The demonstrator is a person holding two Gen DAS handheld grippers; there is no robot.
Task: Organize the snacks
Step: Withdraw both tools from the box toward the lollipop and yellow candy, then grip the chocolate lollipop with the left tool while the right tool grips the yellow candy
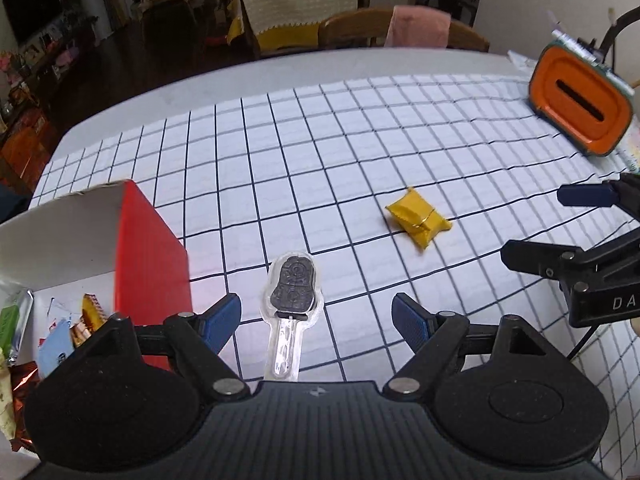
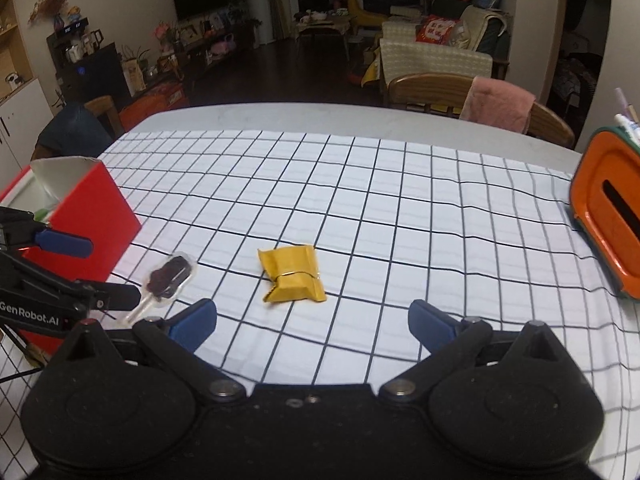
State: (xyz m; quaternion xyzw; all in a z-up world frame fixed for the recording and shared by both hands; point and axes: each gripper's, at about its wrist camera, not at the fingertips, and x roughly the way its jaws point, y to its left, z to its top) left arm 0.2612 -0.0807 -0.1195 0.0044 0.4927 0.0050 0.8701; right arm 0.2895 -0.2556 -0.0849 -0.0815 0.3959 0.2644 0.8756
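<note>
A: Where do the loose snacks sit relative to the red box (image 1: pixel 152 256)?

B: The dark lollipop in its clear wrapper (image 1: pixel 291 294) lies flat on the bench (image 2: pixel 360 120), just beside the box's open side, stick pointing back toward the left gripper (image 1: pixel 317 322). The yellow packet (image 2: pixel 292 278) lies farther from the box, well apart, on the checked cloth (image 2: pixel 400 208). The box already has several wrapped snacks (image 1: pixel 52 340) inside.

A: And the fingers?

B: Both pairs are spread wide and hold nothing. The left pair straddles the lollipop's stick end without touching it; the right gripper (image 2: pixel 313 320) faces the yellow packet, which is centred in the gap ahead of it.

A: How would they handle?

B: Both look light, I'd judge. The lollipop's head seems stiff and flat, but its glossy film is probably slippery, and the thin stick may pivot if pinched alone, so closing across the wrapped head, or where head meets stick, looks safer. The yellow packet appears soft and crinkly, cinched by a thin band; gripping across the puffed middle near that band should hold without crushing.

A: Anything else nearby?

B: An orange container (image 2: pixel 608 212) far from the box, at the cloth's opposite edge.
</note>
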